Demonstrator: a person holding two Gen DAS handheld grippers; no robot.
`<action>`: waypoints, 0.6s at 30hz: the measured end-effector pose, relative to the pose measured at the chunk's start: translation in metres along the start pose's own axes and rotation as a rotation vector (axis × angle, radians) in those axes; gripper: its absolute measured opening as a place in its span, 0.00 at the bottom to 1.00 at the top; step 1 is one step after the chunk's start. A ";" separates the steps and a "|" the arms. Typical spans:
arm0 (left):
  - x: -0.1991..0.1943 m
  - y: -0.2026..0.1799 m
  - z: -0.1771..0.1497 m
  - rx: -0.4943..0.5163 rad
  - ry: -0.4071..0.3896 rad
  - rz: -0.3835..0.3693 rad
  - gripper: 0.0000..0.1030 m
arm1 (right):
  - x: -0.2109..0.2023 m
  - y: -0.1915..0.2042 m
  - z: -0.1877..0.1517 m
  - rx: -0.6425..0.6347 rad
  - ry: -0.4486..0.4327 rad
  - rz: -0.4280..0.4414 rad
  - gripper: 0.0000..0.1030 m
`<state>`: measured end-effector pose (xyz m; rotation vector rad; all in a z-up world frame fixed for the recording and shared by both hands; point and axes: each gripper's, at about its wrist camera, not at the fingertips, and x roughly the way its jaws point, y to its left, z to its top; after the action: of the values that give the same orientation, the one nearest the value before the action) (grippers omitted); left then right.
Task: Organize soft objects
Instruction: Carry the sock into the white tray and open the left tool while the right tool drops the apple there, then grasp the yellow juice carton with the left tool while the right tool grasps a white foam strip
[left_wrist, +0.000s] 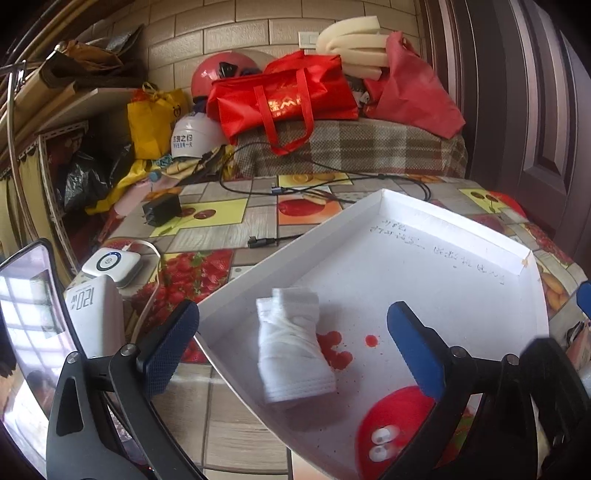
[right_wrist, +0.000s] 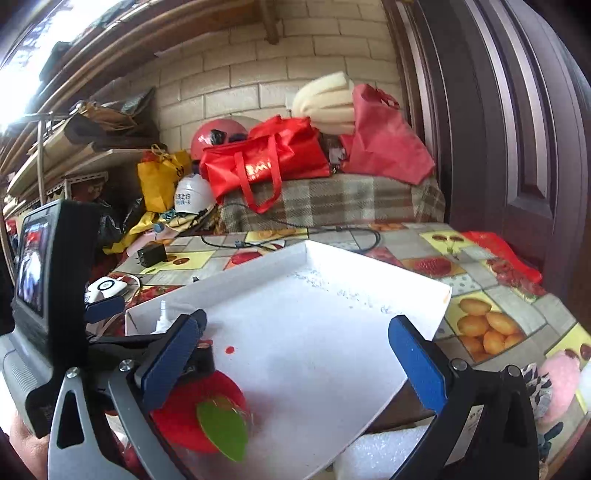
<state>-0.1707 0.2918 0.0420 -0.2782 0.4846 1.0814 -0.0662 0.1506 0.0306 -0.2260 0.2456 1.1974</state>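
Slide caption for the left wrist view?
Open left gripper over white box lid holding bundled white cloth and red plush toy.

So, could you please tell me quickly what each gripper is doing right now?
Left gripper: open, jaws spread over the white cloth bundle in the white tray, holding nothing.
Right gripper: open, empty, above the tray.

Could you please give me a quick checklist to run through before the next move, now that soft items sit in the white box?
1. Left gripper open and empty: ok.
2. Right gripper open and empty: ok.
3. White folded cloth bundle lies inside the shallow white cardboard box: ok.
4. Round red plush toy with googly eyes inside the box: ok.
5. Pink fluffy soft item still outside on the fruit-print tablecloth: not ok.
6. Box fully supported by the table: cannot tell.
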 end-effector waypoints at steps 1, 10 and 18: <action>-0.002 0.002 0.000 -0.009 -0.007 0.000 1.00 | -0.004 0.003 -0.001 -0.013 -0.016 -0.001 1.00; -0.032 0.011 -0.004 -0.052 -0.163 -0.050 1.00 | -0.029 0.000 -0.008 -0.023 -0.024 0.046 1.00; -0.052 0.002 -0.011 -0.011 -0.217 -0.098 1.00 | -0.057 -0.024 -0.016 0.028 -0.041 0.058 1.00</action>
<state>-0.1946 0.2481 0.0590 -0.1895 0.2686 1.0055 -0.0645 0.0871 0.0333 -0.1708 0.2343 1.2544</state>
